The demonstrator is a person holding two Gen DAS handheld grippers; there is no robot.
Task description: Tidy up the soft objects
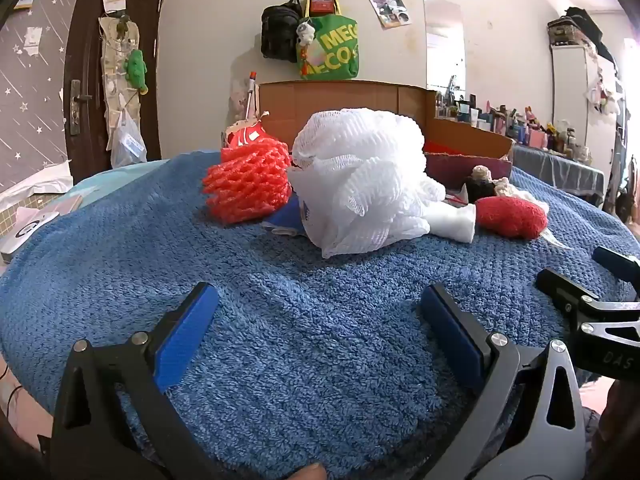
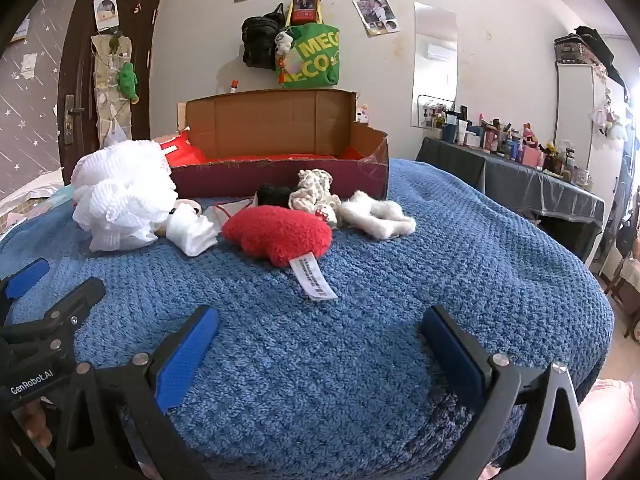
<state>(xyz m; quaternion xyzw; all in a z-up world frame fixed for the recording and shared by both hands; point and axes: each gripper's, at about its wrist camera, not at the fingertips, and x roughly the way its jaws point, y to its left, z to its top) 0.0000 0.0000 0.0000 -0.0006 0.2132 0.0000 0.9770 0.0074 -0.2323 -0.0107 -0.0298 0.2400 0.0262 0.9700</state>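
Several soft things lie on a blue towel (image 1: 312, 344) (image 2: 360, 320). A big white mesh puff (image 1: 356, 176) (image 2: 120, 196) sits beside a red foam net (image 1: 248, 184). A red plush heart (image 2: 280, 236) (image 1: 512, 216) with a white tag lies near a white fluffy piece (image 2: 380, 216), a cream knitted toy (image 2: 314, 190) and a black soft item (image 2: 274, 196). My left gripper (image 1: 320, 296) stands open over bare towel, short of the puff. My right gripper (image 2: 320, 320) is open too, just short of the heart's tag. Nothing is between either pair of fingers.
An open cardboard box (image 2: 280, 128) (image 1: 468, 136) with a red lining stands behind the pile. A dark door (image 1: 108, 60) is at the left and bags (image 2: 312, 56) hang on the wall. A cluttered side table (image 2: 520, 160) stands at the right.
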